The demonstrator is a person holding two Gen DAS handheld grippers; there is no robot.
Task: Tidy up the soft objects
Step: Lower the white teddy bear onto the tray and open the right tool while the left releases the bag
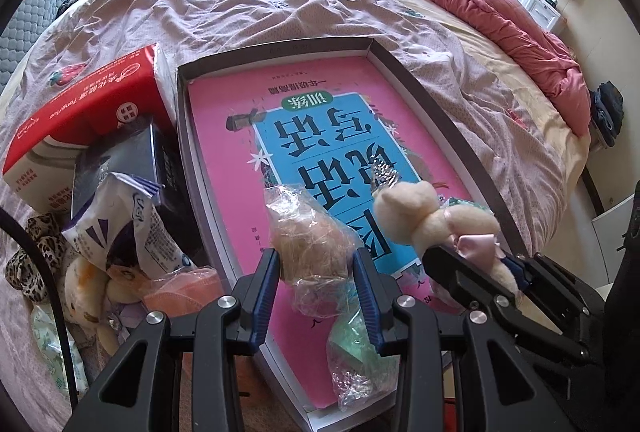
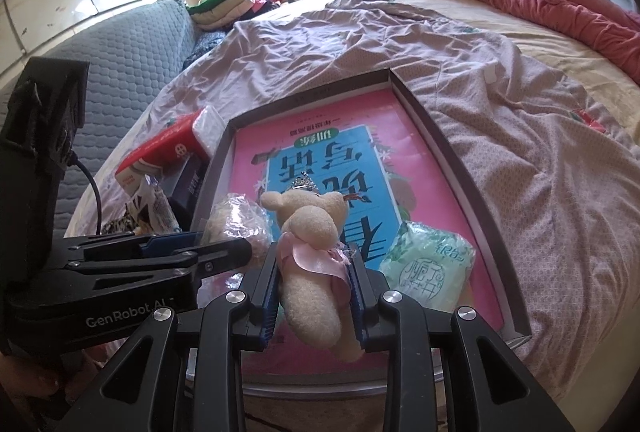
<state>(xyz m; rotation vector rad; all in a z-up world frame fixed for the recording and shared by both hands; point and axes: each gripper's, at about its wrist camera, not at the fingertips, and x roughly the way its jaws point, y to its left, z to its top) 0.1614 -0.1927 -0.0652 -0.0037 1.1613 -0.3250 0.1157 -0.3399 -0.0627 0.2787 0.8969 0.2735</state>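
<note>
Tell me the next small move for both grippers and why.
Probably lower both and release: the right gripper is shut on the plush bear, the left gripper on the bagged plush, both held above the shallow box with the green tissue pack inside.

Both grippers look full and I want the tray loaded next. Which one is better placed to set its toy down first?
Probably the right gripper. It grips the cream teddy bear over bare pink tray floor. The left gripper holds its plastic-wrapped plush above a green packet already lying there.
</note>
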